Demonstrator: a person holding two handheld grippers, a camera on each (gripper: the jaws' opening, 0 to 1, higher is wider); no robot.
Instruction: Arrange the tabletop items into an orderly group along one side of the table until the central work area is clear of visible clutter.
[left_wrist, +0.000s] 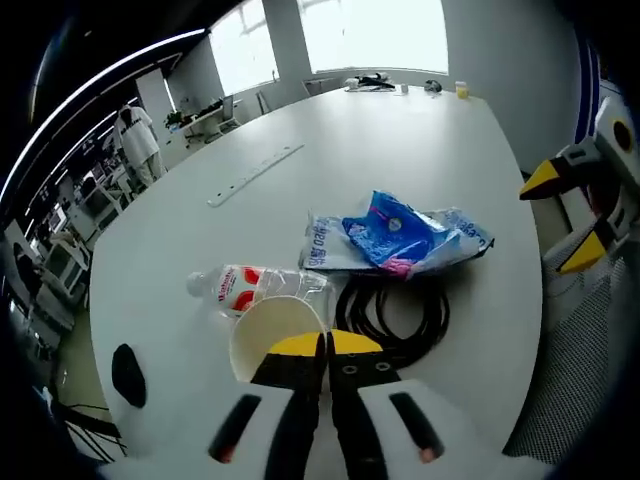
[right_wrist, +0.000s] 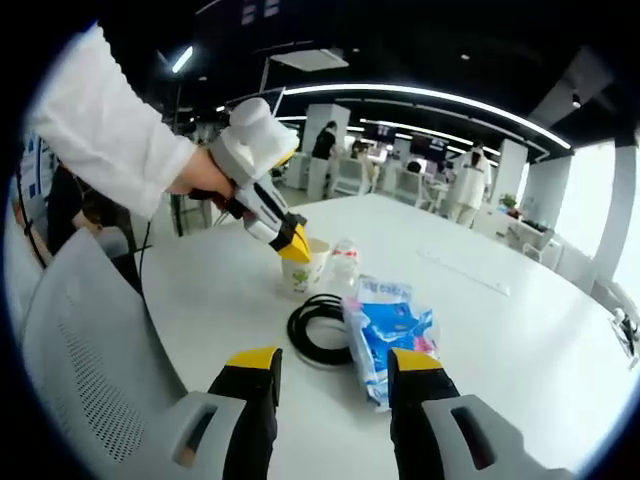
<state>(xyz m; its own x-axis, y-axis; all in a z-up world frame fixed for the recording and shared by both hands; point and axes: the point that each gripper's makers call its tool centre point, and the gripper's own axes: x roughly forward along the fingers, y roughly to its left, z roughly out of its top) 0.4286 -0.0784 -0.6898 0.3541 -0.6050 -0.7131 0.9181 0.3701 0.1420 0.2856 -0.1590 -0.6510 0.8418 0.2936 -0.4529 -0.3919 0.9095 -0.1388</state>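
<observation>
- The paper cup (left_wrist: 272, 335) stood near my edge of the white table (left_wrist: 400, 150), and my left gripper (left_wrist: 324, 345) had its yellow-tipped jaws pressed together on the cup's rim. From the right gripper view the same pinch showed at the cup's (right_wrist: 306, 270) lip, with a hand (right_wrist: 205, 175) in a white sleeve (right_wrist: 105, 125) holding that left gripper (right_wrist: 293, 248).
- I couldn't make out anything inside the cup; its interior looked pale and bare where it showed.
- Right behind the cup lay a clear plastic bottle (left_wrist: 255, 285) on its side, red-and-white label up, white cap pointing away from the bags. I couldn't tell how full it was.
- Just beside the cup sat a coil of black cable (left_wrist: 395, 310), flat on the table.
- Beyond the coil, a blue-and-white plastic bag (left_wrist: 400, 235) lay crumpled, overlapping a second white packet (left_wrist: 325, 245).
- My right gripper (right_wrist: 335, 365) hovered off the table edge, jaws spread apart, nothing between them.
- A grey mesh chair (right_wrist: 90, 340) stood by the table's edge.
</observation>
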